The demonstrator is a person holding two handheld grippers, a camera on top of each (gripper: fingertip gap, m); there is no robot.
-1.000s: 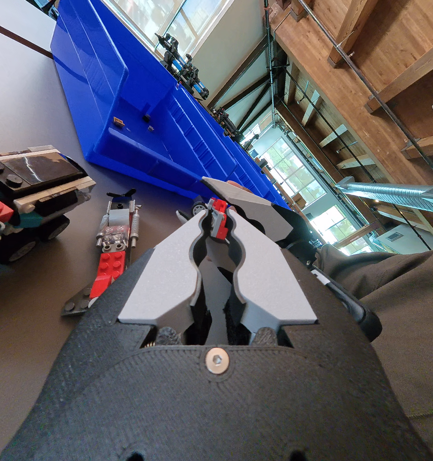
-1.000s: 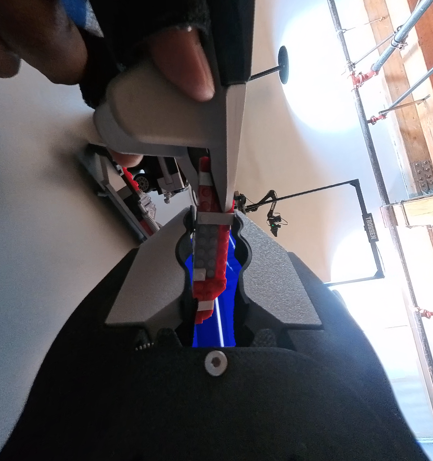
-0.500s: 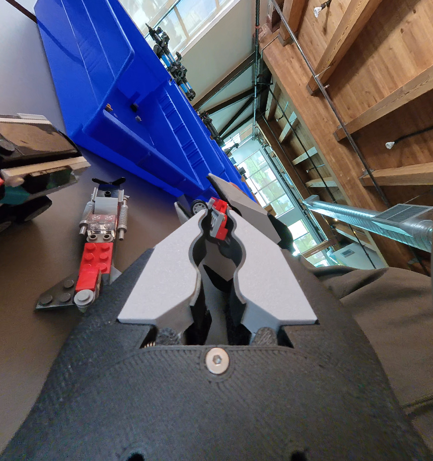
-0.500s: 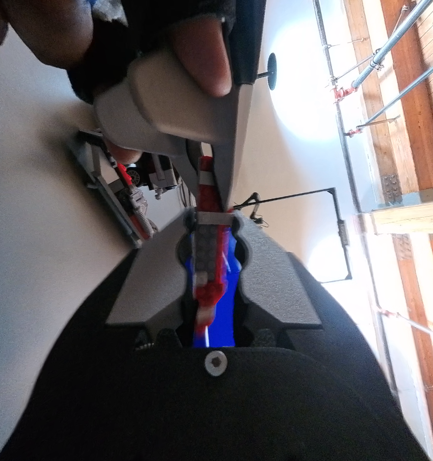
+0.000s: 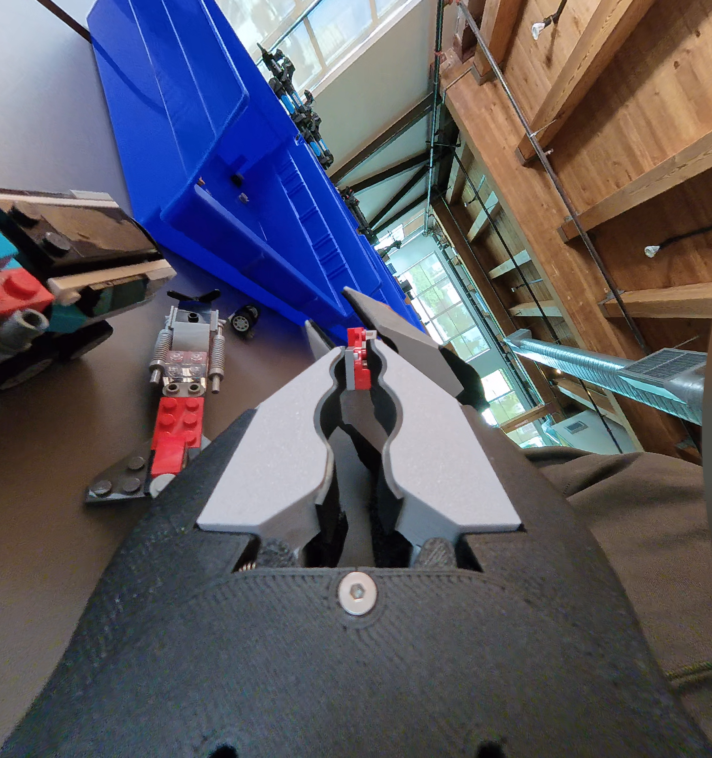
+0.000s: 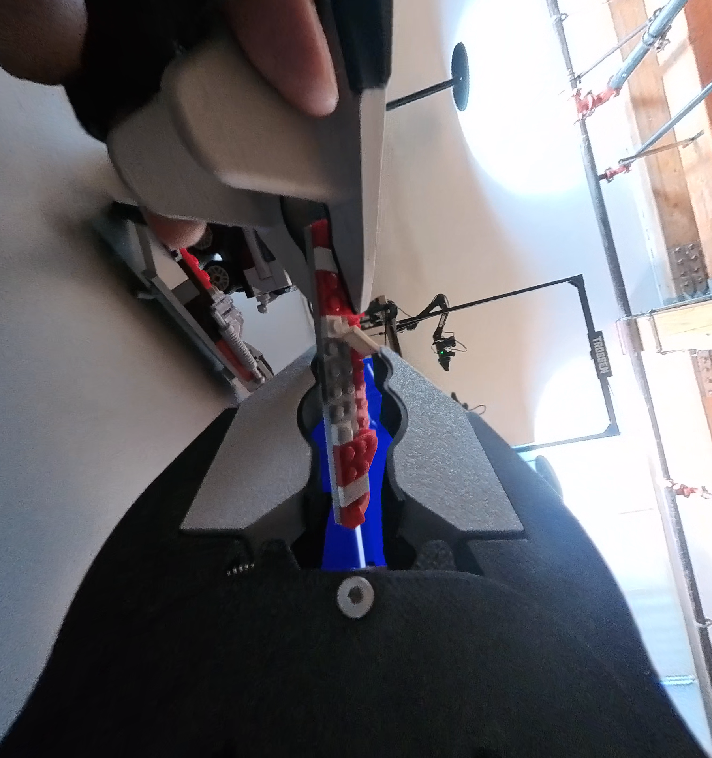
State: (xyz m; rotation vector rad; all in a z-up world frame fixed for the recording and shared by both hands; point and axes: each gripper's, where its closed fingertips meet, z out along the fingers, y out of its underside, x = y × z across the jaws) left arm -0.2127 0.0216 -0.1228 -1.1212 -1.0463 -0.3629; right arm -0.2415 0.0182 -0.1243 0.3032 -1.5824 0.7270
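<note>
My left gripper [image 5: 358, 352] is shut on the end of a long red, grey and white brick assembly [image 5: 358, 369]. In the right wrist view this assembly [image 6: 346, 430] runs lengthwise between my right gripper's [image 6: 350, 357] fingers, and the left gripper's grey fingers [image 6: 358, 184] clamp its far end. The right gripper's left finger lies against the assembly's dark plate edge. Its right fingertip [image 6: 391, 361] presses a small tan piece [image 6: 360, 338] that juts out tilted from the assembly. The right gripper's fingers [image 5: 407, 340] show just beyond my left fingertips.
A long blue bin [image 5: 206, 143] lies behind on the dark table [image 5: 38, 533]. A black and teal brick vehicle [image 5: 50, 279], a grey and red chassis with springs [image 5: 182, 389] and a loose wheel [image 5: 243, 318] lie at the left. A dark sleeve [image 5: 633, 533] is at the right. Left and right tips are no more than a few centimetres apart.
The right jaws have closed in on the assembly. The small tan piece, which lay flat across the right fingertips, now slants. The left gripper keeps its hold; both views shifted a little.
</note>
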